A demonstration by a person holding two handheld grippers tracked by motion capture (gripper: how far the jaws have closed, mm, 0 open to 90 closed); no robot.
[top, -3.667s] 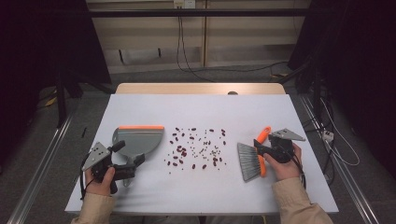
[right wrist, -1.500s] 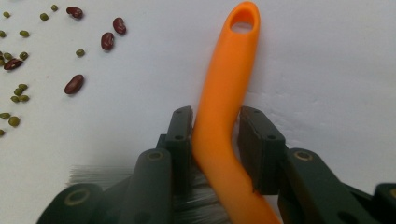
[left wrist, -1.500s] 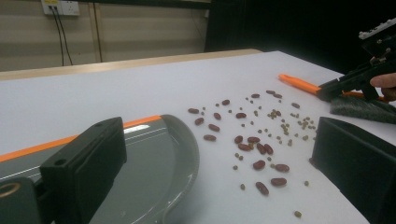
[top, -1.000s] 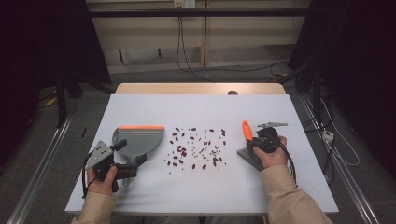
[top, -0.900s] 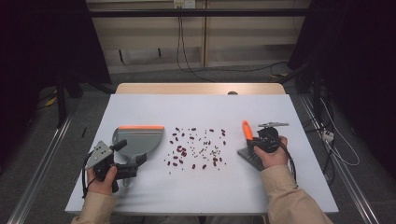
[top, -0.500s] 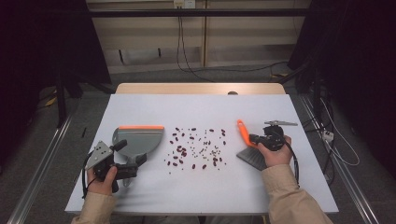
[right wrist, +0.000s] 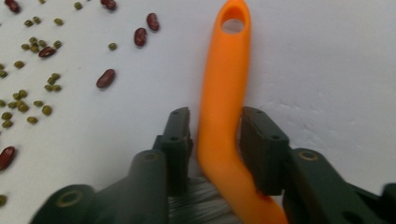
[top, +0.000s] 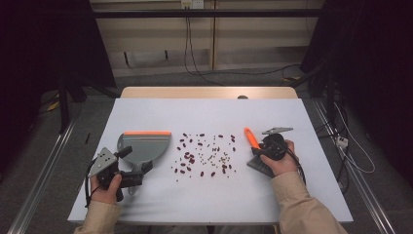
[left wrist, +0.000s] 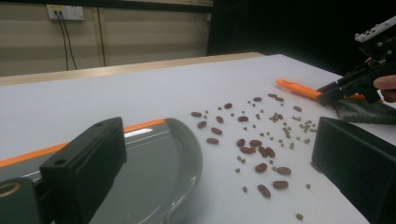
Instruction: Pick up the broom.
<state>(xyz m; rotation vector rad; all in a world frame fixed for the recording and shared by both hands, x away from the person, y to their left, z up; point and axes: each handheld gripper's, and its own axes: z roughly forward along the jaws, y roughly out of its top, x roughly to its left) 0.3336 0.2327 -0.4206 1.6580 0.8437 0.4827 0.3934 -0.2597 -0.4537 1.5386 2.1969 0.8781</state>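
Observation:
A grey dustpan (top: 145, 146) with an orange lip lies at the left of the white table (top: 204, 114). My left gripper (top: 135, 161) stands open at its near end, jaws wide apart, one jaw in front of the pan (left wrist: 154, 172). Red beans and small green beans (top: 204, 155) lie scattered in the middle. My right gripper (right wrist: 215, 116) is shut on the orange handle (right wrist: 224, 70) of a hand brush. The handle (top: 251, 138) points away and to the left, and the grey bristles (top: 257, 168) rest on the table under my right hand.
A bare wooden strip (top: 209, 92) runs along the table's far edge. Cables hang on the wall behind and lie on the floor at the right (top: 341, 141). Metal rails run on the floor along both sides of the table.
The right gripper has turned the brush: its handle, earlier lying under the hand with bristles to the left, now points away and leans left. The left gripper and dustpan have stayed put.

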